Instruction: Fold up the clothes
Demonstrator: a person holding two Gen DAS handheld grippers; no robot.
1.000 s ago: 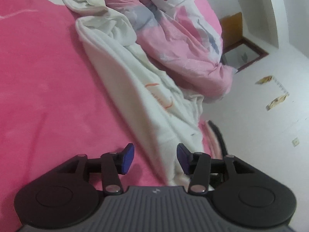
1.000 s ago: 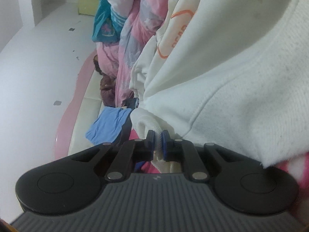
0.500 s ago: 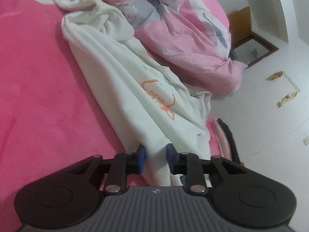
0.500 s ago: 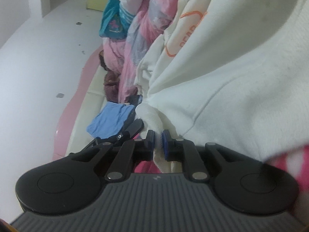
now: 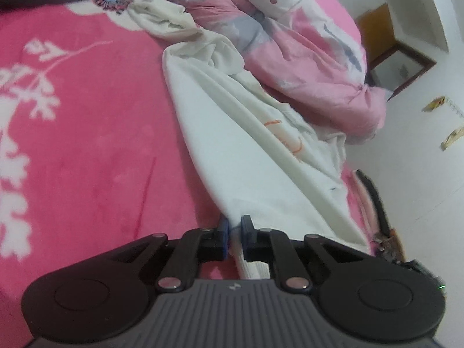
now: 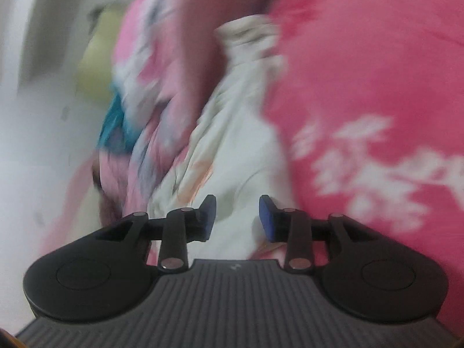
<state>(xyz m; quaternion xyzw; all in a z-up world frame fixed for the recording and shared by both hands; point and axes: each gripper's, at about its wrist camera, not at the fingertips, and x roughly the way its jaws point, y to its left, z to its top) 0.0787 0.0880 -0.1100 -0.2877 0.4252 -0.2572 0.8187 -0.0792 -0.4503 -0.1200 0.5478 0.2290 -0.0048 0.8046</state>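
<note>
Our left gripper [image 5: 235, 239] is clamped on the hem of the white sweatshirt [image 5: 246, 156]; our right gripper [image 6: 237, 217] has just been opening, nothing pinched. Sweatshirt lies stretched and creased with orange print on the pink blanket [image 5: 87, 133], beside the quilt [image 5: 304, 46].

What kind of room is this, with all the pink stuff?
Most likely a bedroom. A fuzzy pink flowered blanket covers what looks like a bed, a rumpled pink quilt is heaped on it, and a white garment lies spread across it for folding.
</note>
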